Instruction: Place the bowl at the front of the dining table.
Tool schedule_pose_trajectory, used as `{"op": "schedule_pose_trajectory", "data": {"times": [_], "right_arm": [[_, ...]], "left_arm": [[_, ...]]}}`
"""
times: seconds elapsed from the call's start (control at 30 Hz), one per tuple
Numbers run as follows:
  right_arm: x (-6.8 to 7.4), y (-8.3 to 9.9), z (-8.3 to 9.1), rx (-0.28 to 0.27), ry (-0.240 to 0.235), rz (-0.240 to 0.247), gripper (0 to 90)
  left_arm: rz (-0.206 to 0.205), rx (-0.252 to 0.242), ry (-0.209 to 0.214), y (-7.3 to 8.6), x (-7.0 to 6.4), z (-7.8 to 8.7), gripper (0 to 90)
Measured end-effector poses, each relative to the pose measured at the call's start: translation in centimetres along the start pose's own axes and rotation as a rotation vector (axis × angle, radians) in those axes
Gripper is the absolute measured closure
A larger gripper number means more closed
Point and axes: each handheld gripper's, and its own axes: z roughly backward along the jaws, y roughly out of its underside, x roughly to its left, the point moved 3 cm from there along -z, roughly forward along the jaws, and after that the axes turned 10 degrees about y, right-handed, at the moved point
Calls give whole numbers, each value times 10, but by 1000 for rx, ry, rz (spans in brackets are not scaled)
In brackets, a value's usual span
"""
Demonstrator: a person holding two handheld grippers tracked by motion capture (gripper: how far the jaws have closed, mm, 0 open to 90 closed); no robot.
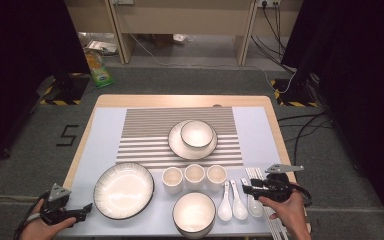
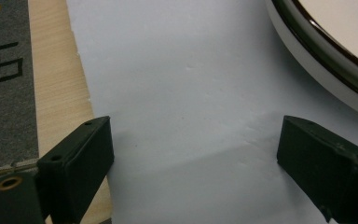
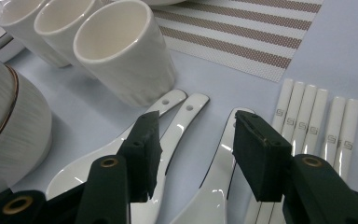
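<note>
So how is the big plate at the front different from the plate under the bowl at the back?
The front plate looks wider than the back plate. The front plate holds nothing, while the back plate carries a bowl. The front plate sits on the plain pale mat, and the back plate sits on the striped mat. Both are round, white and dark-rimmed.

L gripper (image 1: pixel 84 209) low at near-left, jaws wide apart, held by L hand (image 1: pixel 42 228). R gripper (image 1: pixel 246 189) near-right, jaws partly apart, R hand (image 1: pixel 289 209) gripping.
</note>
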Motion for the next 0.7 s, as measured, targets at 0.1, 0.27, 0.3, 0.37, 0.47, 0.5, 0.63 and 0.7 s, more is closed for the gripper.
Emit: {"op": "schedule_pose_trajectory", "data": {"times": [0.1, 0.27, 0.3, 0.37, 0.47, 0.5, 0.63, 0.7], "right_arm": [[-1, 3, 0, 0, 0, -2, 518], [-1, 6, 0, 4, 2, -4, 520], [-1, 7, 0, 5, 2, -3, 521], [-1, 9, -1, 4, 1, -4, 524], [-1, 10, -1, 7, 1, -10, 524], [-1, 10, -1, 7, 1, -9, 526], [-1, 11, -1, 4, 2, -6, 527], [-2, 12, -1, 3, 2, -4, 527]], "left_arm": [[1, 1, 0, 0, 0, 0, 97], [1, 2, -1, 0, 0, 0, 97], [2, 2, 0, 0, 0, 0, 97], [1, 2, 0, 0, 0, 0, 97], [1, 4, 0, 0, 0, 0, 96], [2, 3, 0, 0, 0, 0, 96], [1, 2, 0, 0, 0, 0, 96], [1, 2, 0, 0, 0, 0, 96]]}}
